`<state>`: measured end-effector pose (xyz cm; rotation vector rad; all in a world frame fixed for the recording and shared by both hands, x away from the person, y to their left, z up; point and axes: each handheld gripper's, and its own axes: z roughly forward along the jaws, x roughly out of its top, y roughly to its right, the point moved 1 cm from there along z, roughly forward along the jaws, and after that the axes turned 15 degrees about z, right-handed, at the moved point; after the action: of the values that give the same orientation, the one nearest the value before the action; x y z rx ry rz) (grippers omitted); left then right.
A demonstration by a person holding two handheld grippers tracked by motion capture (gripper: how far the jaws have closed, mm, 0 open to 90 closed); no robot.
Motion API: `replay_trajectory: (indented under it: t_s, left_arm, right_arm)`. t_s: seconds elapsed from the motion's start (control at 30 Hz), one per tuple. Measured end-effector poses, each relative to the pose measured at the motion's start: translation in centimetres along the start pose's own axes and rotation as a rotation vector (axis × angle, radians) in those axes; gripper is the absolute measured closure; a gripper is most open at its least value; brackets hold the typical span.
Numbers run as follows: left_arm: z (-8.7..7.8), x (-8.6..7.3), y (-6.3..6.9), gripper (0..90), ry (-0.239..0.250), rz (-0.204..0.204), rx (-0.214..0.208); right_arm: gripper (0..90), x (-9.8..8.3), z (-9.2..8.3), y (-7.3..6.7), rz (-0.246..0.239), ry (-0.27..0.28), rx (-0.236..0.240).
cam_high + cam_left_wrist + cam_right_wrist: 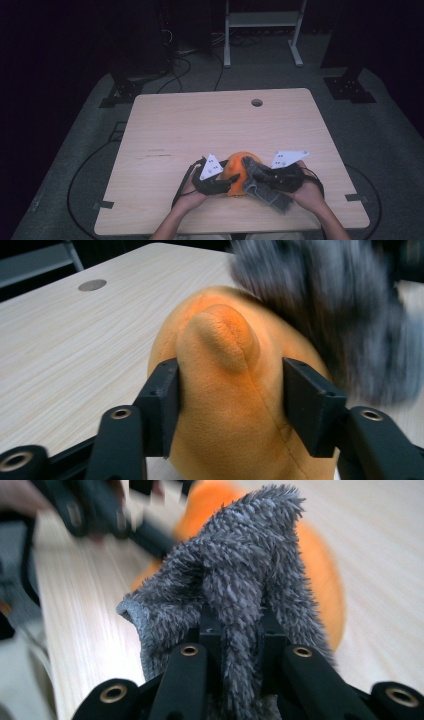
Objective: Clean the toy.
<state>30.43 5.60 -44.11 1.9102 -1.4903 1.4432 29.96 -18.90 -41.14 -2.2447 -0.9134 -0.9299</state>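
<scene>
On the near half of the wooden table (165, 125), close to my edge and a little right of centre, sits an orange plush toy (235, 172), rounded and soft. I work on it from both sides. My left gripper (226, 186) reaches in from the left, and in the left gripper view its two black jaws stand on either side of the orange plush toy (225, 390), with a soft bulge of plush between them. The pads (165, 400) lie against the fabric on both sides and dent it only lightly.

My right gripper (265, 176) comes in from the right and is clamped on a grey fluffy cloth (265, 187). In the right gripper view the jaws sit close together with a fold of the grey fluffy cloth (240, 590) pinched between them, the cloth rising in a peak against the toy's right side. From above, the cloth drapes over the top right of the toy and hangs down toward the near edge of the table. Far across the tabletop, a small round hole (257, 102) sits near the back edge.
</scene>
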Motion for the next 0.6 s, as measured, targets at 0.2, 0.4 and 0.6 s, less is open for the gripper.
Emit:
replay_trajectory:
  t_s: [0.2,0.4,0.6]
  left_arm:
    - [-0.3,-0.4,0.2,47.1,-0.018,0.060,-0.006]
    - [-0.5,-0.7,-0.2,47.2,-0.019,0.055,-0.030]
    - [-1.0,-0.9,-1.0,41.1,-0.025,0.007,-0.048]
  right_arm:
    - [77.9,-0.3,0.5,1.5,0.074,0.035,0.047]
    - [77.9,-1.7,0.0,3.9,0.158,0.030,-0.013]
    - [77.9,-1.4,0.7,3.5,0.174,0.051,0.027]
